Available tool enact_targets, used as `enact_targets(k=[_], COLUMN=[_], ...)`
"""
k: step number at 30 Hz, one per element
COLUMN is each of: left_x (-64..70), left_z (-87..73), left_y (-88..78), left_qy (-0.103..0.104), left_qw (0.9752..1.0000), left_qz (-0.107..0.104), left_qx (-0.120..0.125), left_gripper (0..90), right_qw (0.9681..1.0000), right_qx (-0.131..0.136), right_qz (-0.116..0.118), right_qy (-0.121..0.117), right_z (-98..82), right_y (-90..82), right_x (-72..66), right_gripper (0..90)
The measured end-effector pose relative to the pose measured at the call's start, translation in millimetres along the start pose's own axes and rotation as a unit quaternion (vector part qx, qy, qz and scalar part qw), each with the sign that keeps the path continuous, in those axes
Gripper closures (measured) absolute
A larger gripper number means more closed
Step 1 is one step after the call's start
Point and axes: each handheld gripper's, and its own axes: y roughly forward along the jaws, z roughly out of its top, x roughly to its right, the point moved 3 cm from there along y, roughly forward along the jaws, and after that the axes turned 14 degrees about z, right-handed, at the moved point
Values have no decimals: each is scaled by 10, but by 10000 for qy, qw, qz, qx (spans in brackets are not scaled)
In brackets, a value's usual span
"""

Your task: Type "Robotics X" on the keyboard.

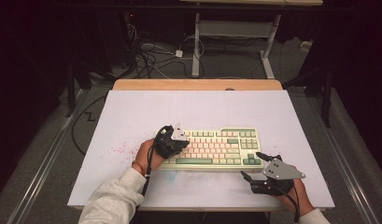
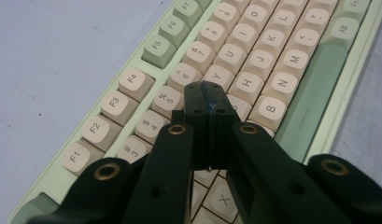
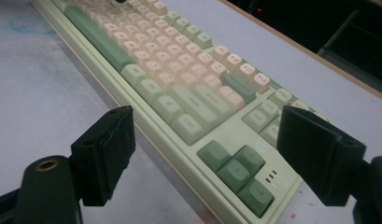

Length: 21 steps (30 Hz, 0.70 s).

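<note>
A pale green keyboard (image 1: 212,148) with cream and green keys lies in the middle of the white table (image 1: 202,109). My left gripper (image 1: 179,143) is over its left end. In the left gripper view, the left gripper (image 2: 208,100) is shut, with nothing between the jaws, and its tips are just over the letter keys of the keyboard (image 2: 272,56) near Y and H. My right gripper (image 1: 251,164) stands open at the keyboard's front right corner. In the right gripper view, the right gripper (image 3: 212,154) has wide jaws that frame the arrow keys of the keyboard (image 3: 179,93) without touching them.
Pink specks (image 1: 118,149) mark the table left of the keyboard, and a faint blue smudge (image 1: 172,176) lies in front of it. A wooden edge (image 1: 198,84) runs along the back of the table. Cables (image 1: 151,58) and another table's legs (image 1: 196,46) stand on the floor beyond.
</note>
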Motion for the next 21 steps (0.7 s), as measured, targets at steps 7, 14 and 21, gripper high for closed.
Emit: enact_targets(k=[7, 14, 21], left_x=[0, 2, 1], left_z=[0, 2, 9], left_y=[1, 1, -1], left_qy=[15, 22, 27], left_qw=[10000, 10000, 10000], left_qz=[-5, -15, -18], left_qx=[-7, 0, 15], left_gripper=[871, 871, 871], right_qw=[10000, 10000, 10000], right_qx=[-5, -8, -14], right_qz=[14, 21, 27], right_qy=[-4, -7, -9], right_z=[0, 1, 0], right_y=[2, 2, 7], right_x=[-2, -4, -6], right_gripper=[202, 202, 202])
